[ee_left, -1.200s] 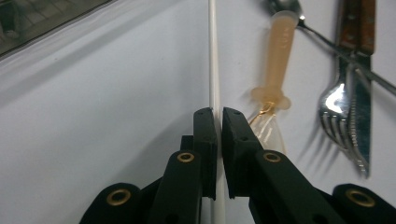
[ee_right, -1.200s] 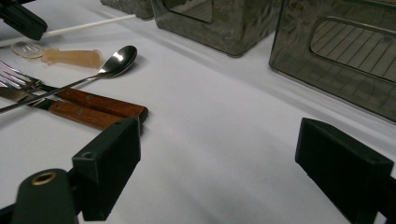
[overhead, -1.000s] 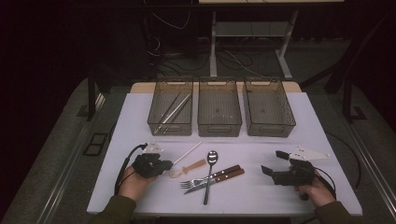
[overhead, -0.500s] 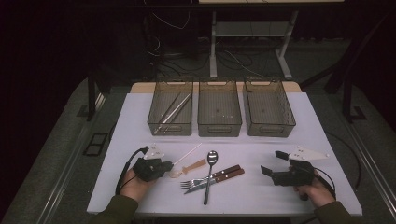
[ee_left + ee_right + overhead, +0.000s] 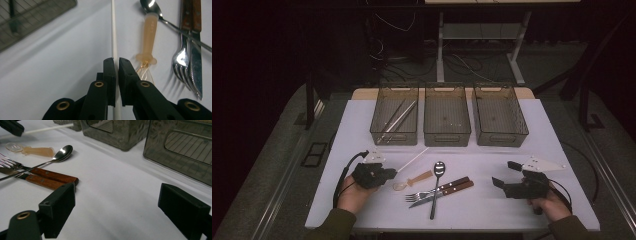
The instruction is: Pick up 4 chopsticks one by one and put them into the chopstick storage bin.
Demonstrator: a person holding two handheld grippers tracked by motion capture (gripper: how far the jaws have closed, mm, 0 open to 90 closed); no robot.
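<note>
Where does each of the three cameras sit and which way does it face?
High view: above the person's side, looking forward and down on the table and three bins; both forearms and hands show.
Left gripper view: on the left claw, looking along the table; its jaws pinch a white stick.
Right gripper view: on the right claw, low, facing the bins; its jaws stand apart.
All share the metal spoon.

Glossy metal spoon (image 5: 150, 5), wood-handled fork (image 5: 183, 57), translucent plastic spoon (image 5: 149, 40), matt white table (image 5: 492, 210)
</note>
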